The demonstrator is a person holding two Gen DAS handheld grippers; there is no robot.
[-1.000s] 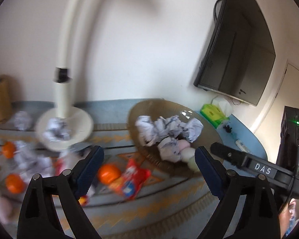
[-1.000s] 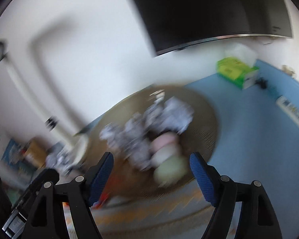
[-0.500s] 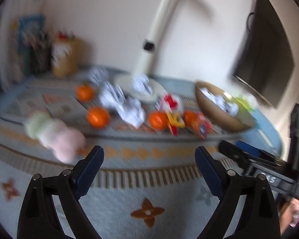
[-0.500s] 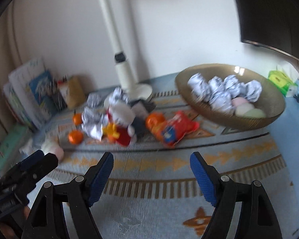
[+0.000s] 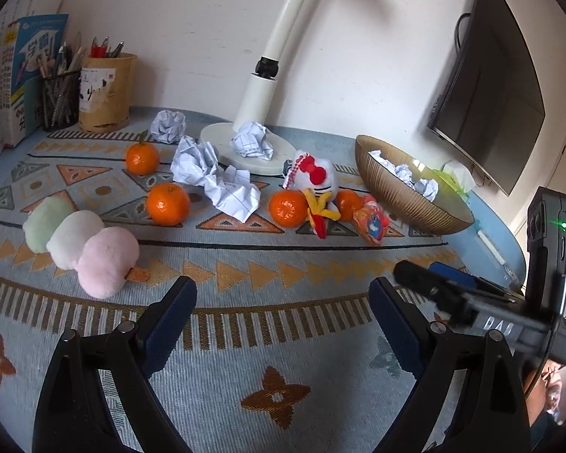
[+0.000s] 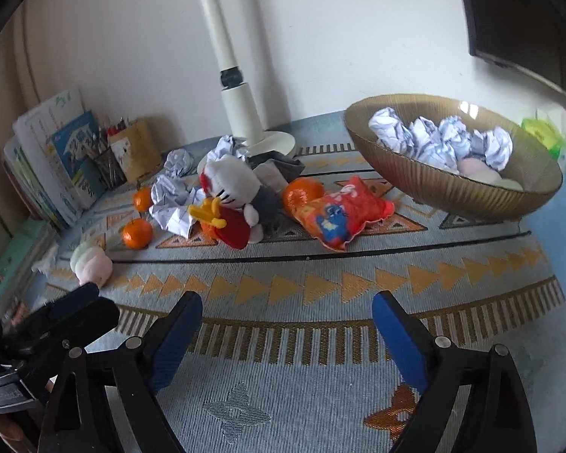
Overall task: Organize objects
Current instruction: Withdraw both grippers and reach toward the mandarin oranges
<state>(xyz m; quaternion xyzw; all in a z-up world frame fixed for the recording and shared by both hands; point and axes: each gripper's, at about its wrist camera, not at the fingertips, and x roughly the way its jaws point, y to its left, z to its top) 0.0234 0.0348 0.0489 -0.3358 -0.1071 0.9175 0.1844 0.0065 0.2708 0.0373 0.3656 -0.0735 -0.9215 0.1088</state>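
From the left wrist, the left gripper (image 5: 281, 313) stands wide open over bare mat (image 5: 283, 339) near the front edge, with nothing between its pads. Beyond it the loose things lie in a band across the middle of the mat: a pastel plush (image 5: 81, 243) toward the left edge, oranges (image 5: 168, 204), crumpled paper (image 5: 232, 192), a white doll (image 5: 315, 185) and a red pouch (image 5: 371, 221). One paper ball sits on the lamp base (image 5: 222, 141) at the back, and the bowl (image 5: 407, 196), already holding paper, stands at the right end. The right gripper's body shows at the right of this view, just beside. From the right wrist, the right gripper (image 6: 286, 328) is also open and empty; its jaws have just been opening, with only mat between them. Ahead, the doll (image 6: 232, 185) leans on paper (image 6: 171, 207) and an orange, the pouch (image 6: 343, 213) lies touching another orange (image 6: 303, 192), and the bowl (image 6: 449, 181) fills the right back corner with paper balls and pastel lumps inside. Trouble I would expect from here: the pile is tight, so a reach for one piece may nudge an orange rolling off toward the mat's edge, or drag the doll along with the paper. The two grippers sit close, so both going for the centre could knock together. The bowl looks shallow and heaped, and a careless drop may spill paper over its rim.
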